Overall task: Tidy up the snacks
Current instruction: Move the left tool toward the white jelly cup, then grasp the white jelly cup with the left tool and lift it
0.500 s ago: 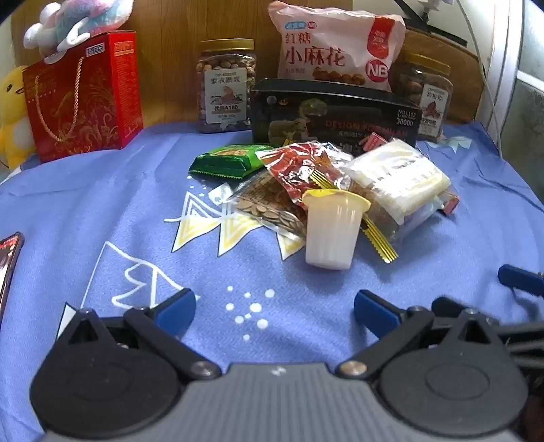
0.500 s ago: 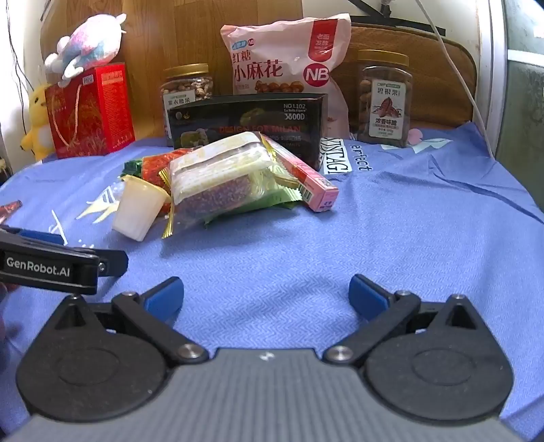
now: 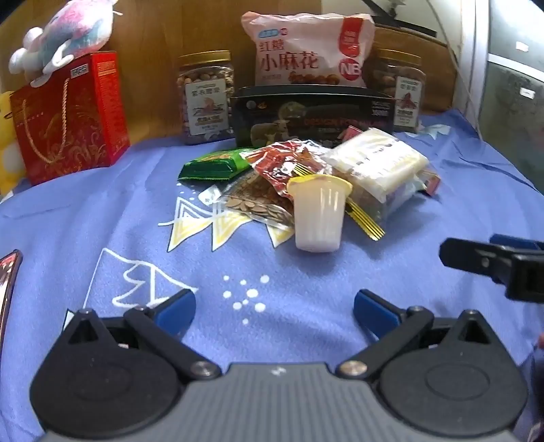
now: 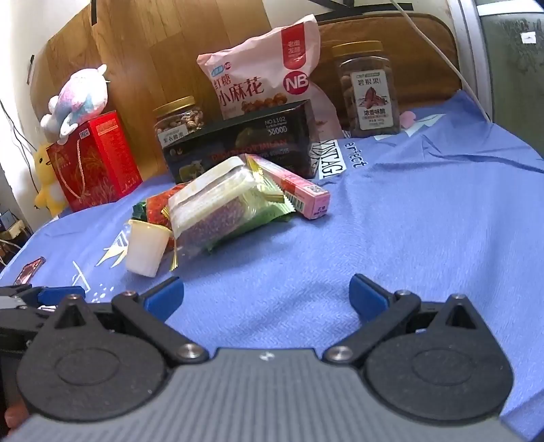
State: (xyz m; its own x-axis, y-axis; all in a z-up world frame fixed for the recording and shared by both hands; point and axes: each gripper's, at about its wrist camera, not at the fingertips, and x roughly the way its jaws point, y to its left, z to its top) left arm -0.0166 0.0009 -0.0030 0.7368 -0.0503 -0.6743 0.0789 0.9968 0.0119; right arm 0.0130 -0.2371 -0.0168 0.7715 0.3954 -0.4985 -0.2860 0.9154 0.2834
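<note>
A heap of small snacks lies mid-table on the blue cloth (image 3: 102, 210): a white jelly cup with a yellow lid (image 3: 319, 212) (image 4: 147, 246), a clear seed packet (image 3: 258, 202), a red packet (image 3: 289, 163), a green packet (image 3: 214, 166), a clear pack of pale bars (image 3: 377, 163) (image 4: 214, 200) and a pink box (image 4: 299, 190). My left gripper (image 3: 274, 307) is open, short of the cup, nothing between its fingers. My right gripper (image 4: 265, 294) is open over bare cloth, to the right of the heap; it also shows as the right gripper's finger (image 3: 476, 260).
Along the back stand a black box (image 3: 312, 114), a pink snack bag (image 3: 306, 51), two nut jars (image 3: 207, 98) (image 4: 369, 90) and a red gift bag (image 3: 71, 112) with a plush toy (image 3: 68, 32). A dark flat object (image 3: 8, 272) lies at the left edge.
The right gripper has rolled, tilting its view, and reaches further into the left wrist view from the right. The left gripper has barely shifted. The snacks have not moved.
</note>
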